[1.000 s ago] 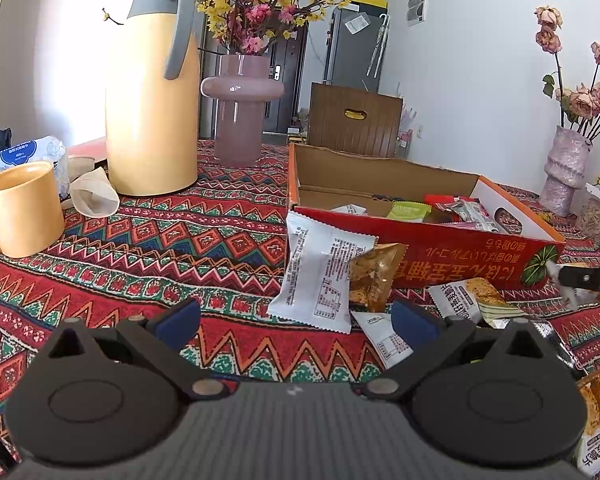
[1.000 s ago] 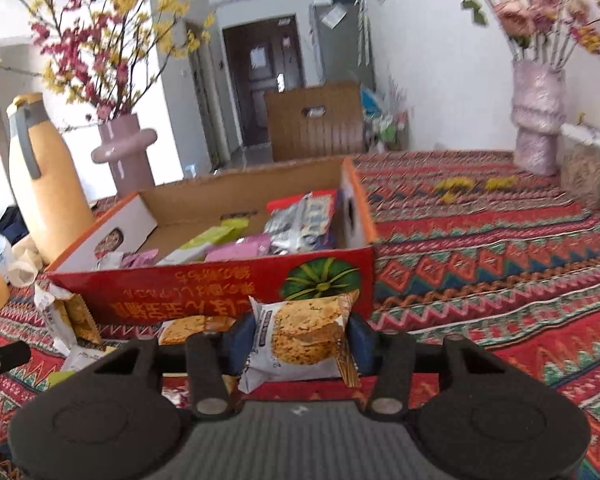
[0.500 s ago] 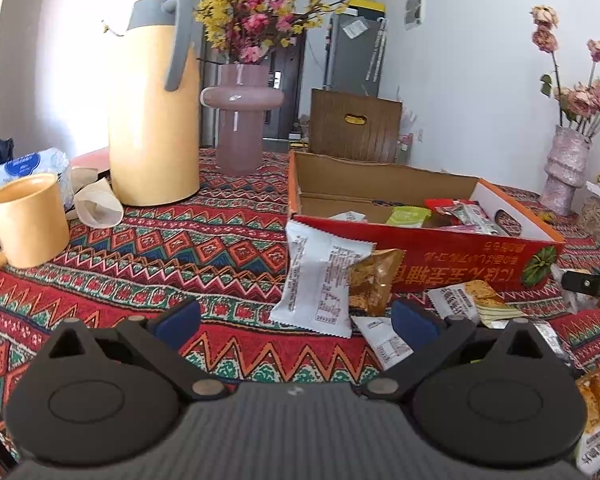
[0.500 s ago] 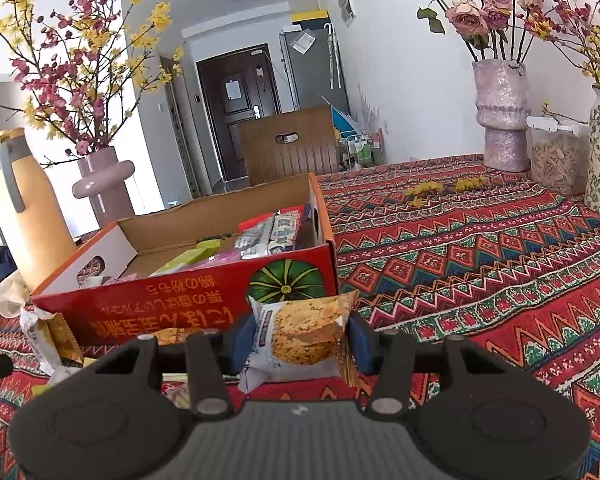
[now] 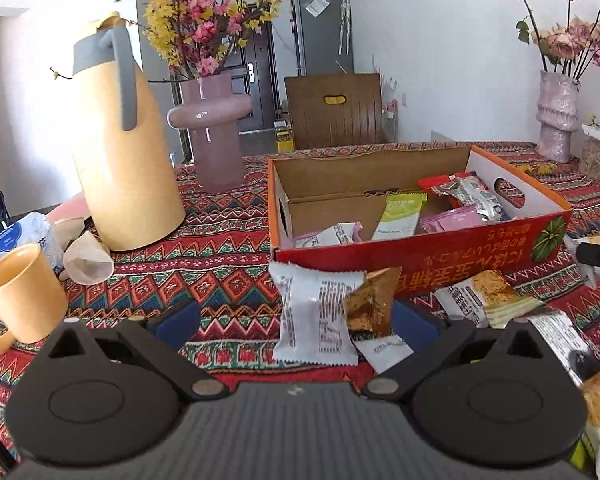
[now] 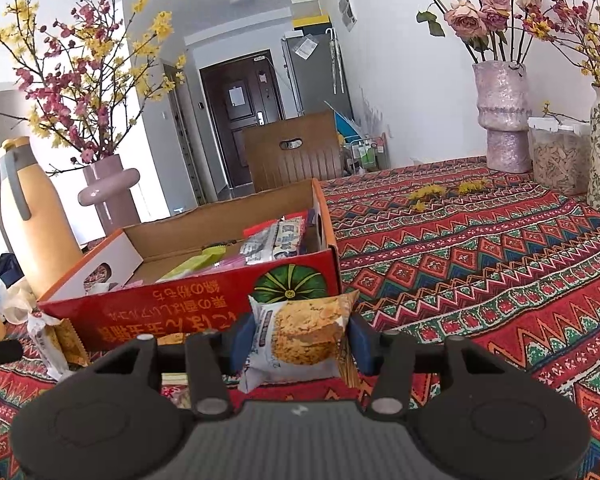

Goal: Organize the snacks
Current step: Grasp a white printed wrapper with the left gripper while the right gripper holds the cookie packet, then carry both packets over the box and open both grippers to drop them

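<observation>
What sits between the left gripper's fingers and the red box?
In the left wrist view, a white snack packet stands between the left gripper and the red box.

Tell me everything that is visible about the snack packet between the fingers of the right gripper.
The snack packet is a sealed, glossy plastic pouch, pale on the left with small print, showing a golden, crumbly cake across the middle and right. Its edges are crimped. It stands upright, held off the tablecloth, with the right gripper shut on its two sides. Behind it is the red cardboard box, whose front wall it partly covers.

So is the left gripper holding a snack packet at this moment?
No, the left gripper is wide open, and the white snack packet leans against the red box, touched by neither finger.
</observation>
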{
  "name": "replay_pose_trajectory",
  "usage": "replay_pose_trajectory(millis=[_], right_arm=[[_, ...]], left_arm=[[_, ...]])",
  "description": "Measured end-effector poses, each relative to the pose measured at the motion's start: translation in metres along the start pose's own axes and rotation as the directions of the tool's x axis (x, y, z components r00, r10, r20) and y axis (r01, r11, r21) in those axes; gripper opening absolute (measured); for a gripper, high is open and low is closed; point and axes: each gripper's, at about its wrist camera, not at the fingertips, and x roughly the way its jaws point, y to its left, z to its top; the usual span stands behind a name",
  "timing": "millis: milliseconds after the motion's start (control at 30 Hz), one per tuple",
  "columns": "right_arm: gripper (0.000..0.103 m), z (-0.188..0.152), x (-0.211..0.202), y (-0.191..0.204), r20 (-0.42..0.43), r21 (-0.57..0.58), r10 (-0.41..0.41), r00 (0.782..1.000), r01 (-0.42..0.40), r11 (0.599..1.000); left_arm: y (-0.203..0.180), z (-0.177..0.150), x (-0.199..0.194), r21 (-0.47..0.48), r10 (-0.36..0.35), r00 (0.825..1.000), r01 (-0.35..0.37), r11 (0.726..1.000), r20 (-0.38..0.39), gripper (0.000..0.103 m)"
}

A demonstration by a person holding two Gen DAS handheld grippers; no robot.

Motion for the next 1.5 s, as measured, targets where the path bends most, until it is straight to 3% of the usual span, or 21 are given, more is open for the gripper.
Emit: replay_pose_trajectory(millis=[200,367,500,867,1033,1500], right_arm=[[0.050,0.000,0.000,0.000,0.000,-0.002,0.000,1.000,0.000,1.000],[0.050,0.000,0.000,0.001,-0.001,-0.003,0.002,1.000,-0.002,1.000],[0.050,-0.001,0.001,0.004,-0.001,-0.014,0.004,1.000,-0.004,1.000],[0.050,-0.002,0.001,0.005,-0.003,-0.020,0.005,1.000,-0.005,1.000],[0.050,-0.002,0.001,0.005,-0.002,-0.021,0.005,1.000,-0.005,1.000],[0.050,-0.002,0.000,0.007,-0.001,-0.023,0.006,1.000,-0.006,1.000]], left_arm=[[0.000,0.003,0.018,-0.035,-0.014,1.000,0.014,0.999,-0.014,0.101],[0.004,-0.005,0.030,-0.054,-0.025,1.000,0.024,0.998,-0.019,0.084],[0.002,-0.007,0.032,-0.042,-0.031,0.999,0.031,0.999,-0.007,0.083],[0.005,-0.009,0.040,-0.063,-0.067,0.997,0.065,0.996,-0.043,0.047],[0.006,-0.011,0.039,-0.074,-0.071,0.997,0.068,0.995,-0.041,0.042],[0.002,-0.007,0.018,-0.056,-0.055,0.998,0.056,0.997,0.014,0.042]])
